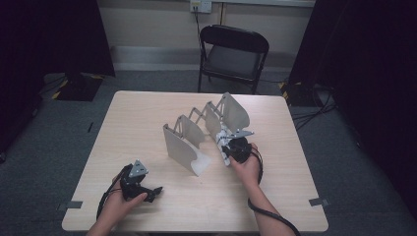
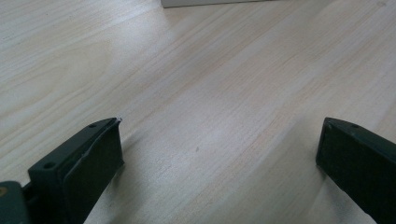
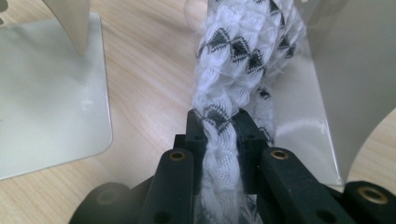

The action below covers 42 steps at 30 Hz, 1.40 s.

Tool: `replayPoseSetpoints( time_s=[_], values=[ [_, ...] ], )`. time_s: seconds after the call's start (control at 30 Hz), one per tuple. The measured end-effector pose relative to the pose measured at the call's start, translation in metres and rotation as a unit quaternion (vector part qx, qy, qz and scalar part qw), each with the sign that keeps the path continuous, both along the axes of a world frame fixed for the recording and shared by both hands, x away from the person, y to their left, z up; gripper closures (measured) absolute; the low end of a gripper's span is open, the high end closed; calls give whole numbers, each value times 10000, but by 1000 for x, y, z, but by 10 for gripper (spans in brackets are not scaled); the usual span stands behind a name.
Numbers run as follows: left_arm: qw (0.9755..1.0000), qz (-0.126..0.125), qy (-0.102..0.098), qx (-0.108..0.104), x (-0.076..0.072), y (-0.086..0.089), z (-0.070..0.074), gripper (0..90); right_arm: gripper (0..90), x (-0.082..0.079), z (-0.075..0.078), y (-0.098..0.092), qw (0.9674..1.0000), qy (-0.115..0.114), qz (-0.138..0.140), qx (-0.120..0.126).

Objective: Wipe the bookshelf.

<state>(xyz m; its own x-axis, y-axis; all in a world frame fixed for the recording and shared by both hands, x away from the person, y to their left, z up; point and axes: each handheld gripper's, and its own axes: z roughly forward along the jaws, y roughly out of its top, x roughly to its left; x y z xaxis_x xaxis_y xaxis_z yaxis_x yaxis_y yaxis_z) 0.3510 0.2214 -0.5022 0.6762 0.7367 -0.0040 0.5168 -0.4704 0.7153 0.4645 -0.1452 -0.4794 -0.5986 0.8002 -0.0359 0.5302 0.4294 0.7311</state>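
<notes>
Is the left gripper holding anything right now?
No, the left gripper's fingers stand wide apart over the bare wooden table, with nothing between them.

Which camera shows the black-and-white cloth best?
The right gripper view: the white cloth with black triangles hangs close up, pinched between the right gripper jaws. The high view shows it tiny beside the rack.

- You sit in a bare recording room or lab, not a home.
- Black curtains (image 1: pixel 54 34) hang at both sides, closing the space in.
- Your one pale wooden surface (image 1: pixel 147 128) stands on grey carpet (image 1: pixel 49 142), with tape marks (image 1: pixel 74 204) by its corners.
- A black folding chair (image 1: pixel 233 56) stands beyond it, under a wall socket (image 1: pixel 200 6).
- Cables (image 1: pixel 310 110) trail over the floor.
</notes>
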Motion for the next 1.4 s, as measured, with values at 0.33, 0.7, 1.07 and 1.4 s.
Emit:
replayPoseSetpoints(
  time_s=[0.33, 0.7, 1.07, 1.4],
  values=[
    [10000, 7, -10, -8, 0, 0, 0, 1, 793, -4, 26, -15, 9996, -206, -183, 67],
    [10000, -5, -11, 10, 0, 0, 0, 1, 793, 2, 85, -17, 9969, -692, -278, 266],
    [10000, -21, 5, 26, 0, 1, 0, 1, 794, 11, 99, 2, 9963, -803, -24, 292],
    [10000, -27, -2, 32, 0, 1, 0, 1, 793, 9, 65, 5, 9985, -522, 15, 187]
  ],
)
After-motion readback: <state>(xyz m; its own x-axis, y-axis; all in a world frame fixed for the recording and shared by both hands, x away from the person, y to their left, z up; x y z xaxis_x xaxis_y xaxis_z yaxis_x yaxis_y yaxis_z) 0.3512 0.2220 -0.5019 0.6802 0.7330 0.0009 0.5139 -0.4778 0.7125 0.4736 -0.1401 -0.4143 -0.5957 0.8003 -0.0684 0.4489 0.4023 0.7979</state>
